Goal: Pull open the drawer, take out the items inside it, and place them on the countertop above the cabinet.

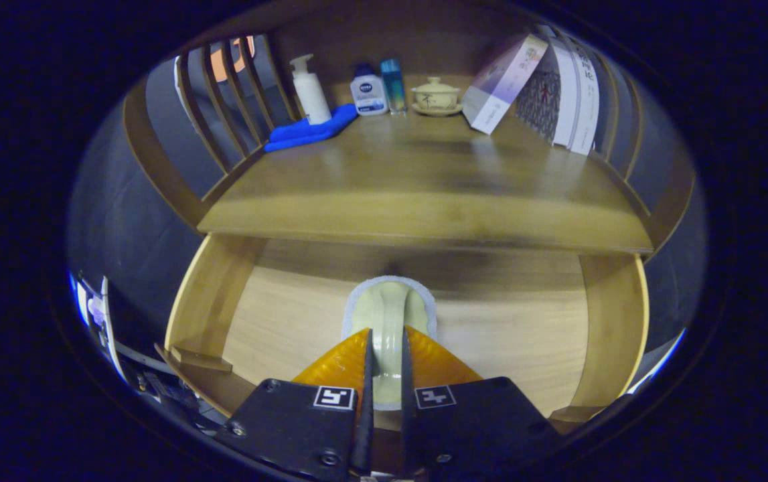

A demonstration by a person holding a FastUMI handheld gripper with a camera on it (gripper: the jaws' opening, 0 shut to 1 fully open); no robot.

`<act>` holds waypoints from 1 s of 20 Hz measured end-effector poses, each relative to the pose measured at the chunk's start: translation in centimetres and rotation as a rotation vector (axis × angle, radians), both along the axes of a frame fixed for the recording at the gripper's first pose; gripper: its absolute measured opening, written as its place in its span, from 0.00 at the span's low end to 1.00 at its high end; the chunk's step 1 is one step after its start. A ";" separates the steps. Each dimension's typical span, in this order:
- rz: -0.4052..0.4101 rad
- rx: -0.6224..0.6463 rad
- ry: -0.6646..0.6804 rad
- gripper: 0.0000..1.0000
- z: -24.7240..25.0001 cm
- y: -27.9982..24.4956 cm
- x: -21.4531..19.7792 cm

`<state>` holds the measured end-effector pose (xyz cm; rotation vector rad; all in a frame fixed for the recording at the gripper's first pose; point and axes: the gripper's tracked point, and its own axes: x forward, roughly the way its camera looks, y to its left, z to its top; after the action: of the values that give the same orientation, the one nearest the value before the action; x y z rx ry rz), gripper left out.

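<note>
The hand-held gripper (pixel 384 361) clamps the brush (pixel 389 314) inside the open drawer (pixel 209 294); next, it must lift onto the tabletop (pixel 424 181).

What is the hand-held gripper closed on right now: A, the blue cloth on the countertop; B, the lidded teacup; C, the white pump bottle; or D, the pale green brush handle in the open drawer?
D: both fingers of the hand-held gripper press on the raised handle of the pale green brush, which sits over the floor of the open drawer, below the countertop.
</note>
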<state>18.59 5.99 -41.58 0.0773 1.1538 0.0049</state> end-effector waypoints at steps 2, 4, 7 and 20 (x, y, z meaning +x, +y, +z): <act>0.014 0.008 -0.004 0.20 1.4 0.1 -0.3; 0.024 0.003 -0.022 0.20 3.0 -0.2 0.0; 0.026 -0.005 -0.067 0.20 5.6 -0.6 1.2; -0.066 -0.093 -0.055 0.20 6.5 -4.5 11.3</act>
<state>29.88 1.53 -35.05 0.0327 1.0948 -0.1046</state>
